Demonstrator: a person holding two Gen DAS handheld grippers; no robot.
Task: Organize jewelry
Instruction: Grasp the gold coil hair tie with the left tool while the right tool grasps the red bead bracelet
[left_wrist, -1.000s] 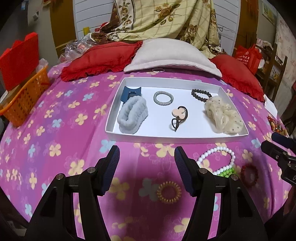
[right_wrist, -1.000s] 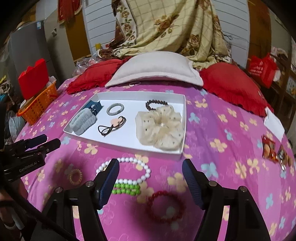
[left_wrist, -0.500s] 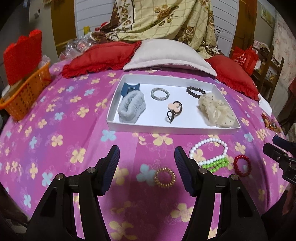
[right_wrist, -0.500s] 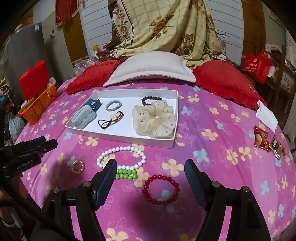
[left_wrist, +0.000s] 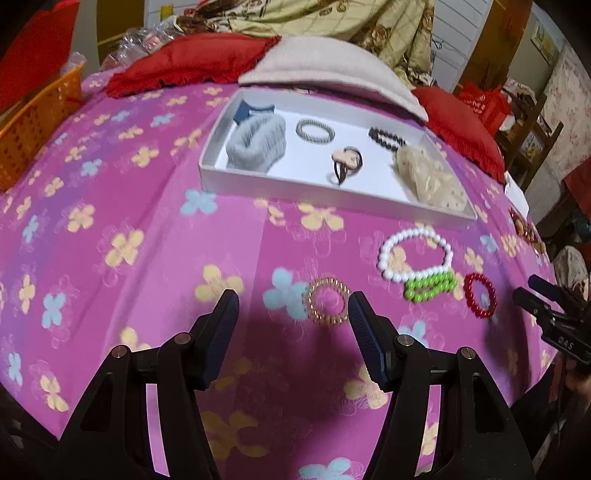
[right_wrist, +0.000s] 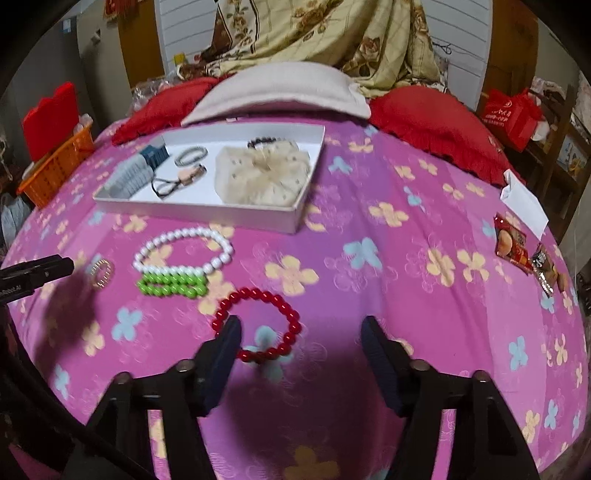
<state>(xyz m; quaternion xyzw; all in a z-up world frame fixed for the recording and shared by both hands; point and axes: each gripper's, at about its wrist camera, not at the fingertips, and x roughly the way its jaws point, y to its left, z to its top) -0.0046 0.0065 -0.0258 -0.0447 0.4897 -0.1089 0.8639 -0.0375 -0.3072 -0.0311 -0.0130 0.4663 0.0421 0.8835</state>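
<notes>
A white tray (left_wrist: 280, 182) on the pink flowered bedspread holds a grey scrunchie (left_wrist: 258, 144), a cream scrunchie (right_wrist: 262, 173), hair ties and a dark bead bracelet (left_wrist: 388, 137). In front of it lie a white bead bracelet (left_wrist: 415, 254), a green bead bracelet (right_wrist: 171, 284), a red bead bracelet (right_wrist: 258, 325) and a gold coil hair tie (left_wrist: 327, 301). My left gripper (left_wrist: 293, 310) hangs open, with the gold coil just inside its right finger. My right gripper (right_wrist: 301, 330) is open and closing; the red bracelet lies by its left finger, not pressed.
Red and beige pillows (right_wrist: 280, 92) line the far side of the bed. An orange basket (left_wrist: 33, 122) sits at the far left. Snack packets (right_wrist: 517, 245) and a white paper (right_wrist: 522, 201) lie at the right edge. A red bag (right_wrist: 513, 110) stands beyond.
Both grippers have come down and forward toward the loose bracelets. The gold coil now sits by the left gripper's right finger, and the red bracelet by the right gripper's left finger.
</notes>
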